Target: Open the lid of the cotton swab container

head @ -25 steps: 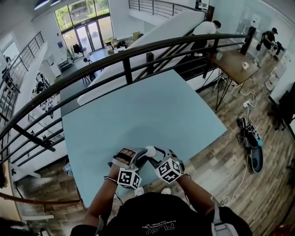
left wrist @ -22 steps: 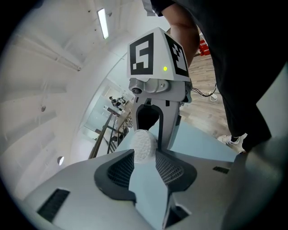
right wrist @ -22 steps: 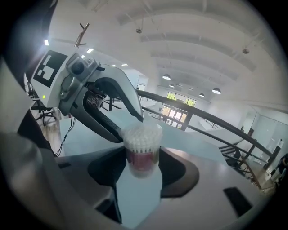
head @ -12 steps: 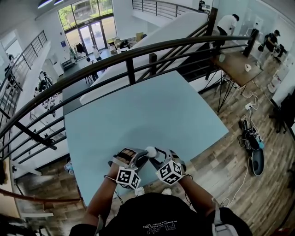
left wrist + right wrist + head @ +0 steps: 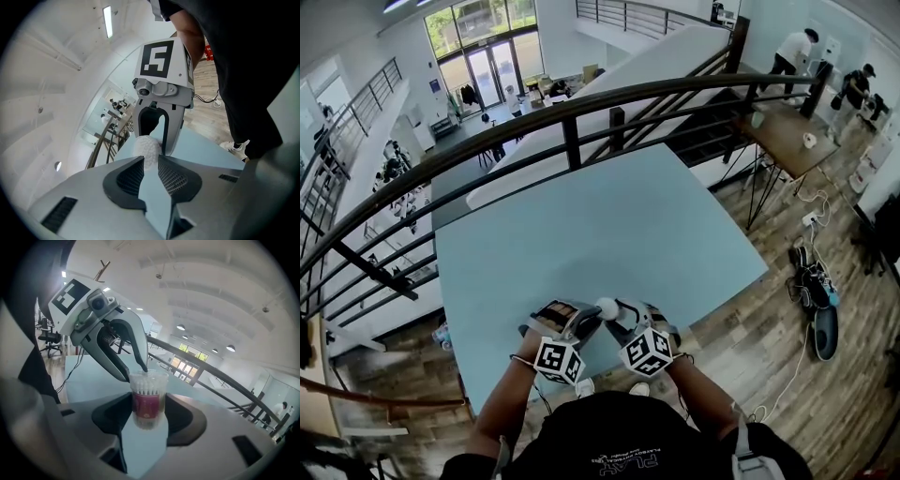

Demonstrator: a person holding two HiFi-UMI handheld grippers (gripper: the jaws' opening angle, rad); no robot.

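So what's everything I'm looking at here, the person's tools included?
table: one, light blue, in front of the person
cotton swab container: one, clear with a red label, by the table's near edge
railing: one, dark, beyond the table
wooden table: one, brown, far right
shoes: a few, dark, on the floor at right
left gripper: one, grey, jaws closing, the container's white top between their tips
right gripper: one, grey, gripping the container's sides
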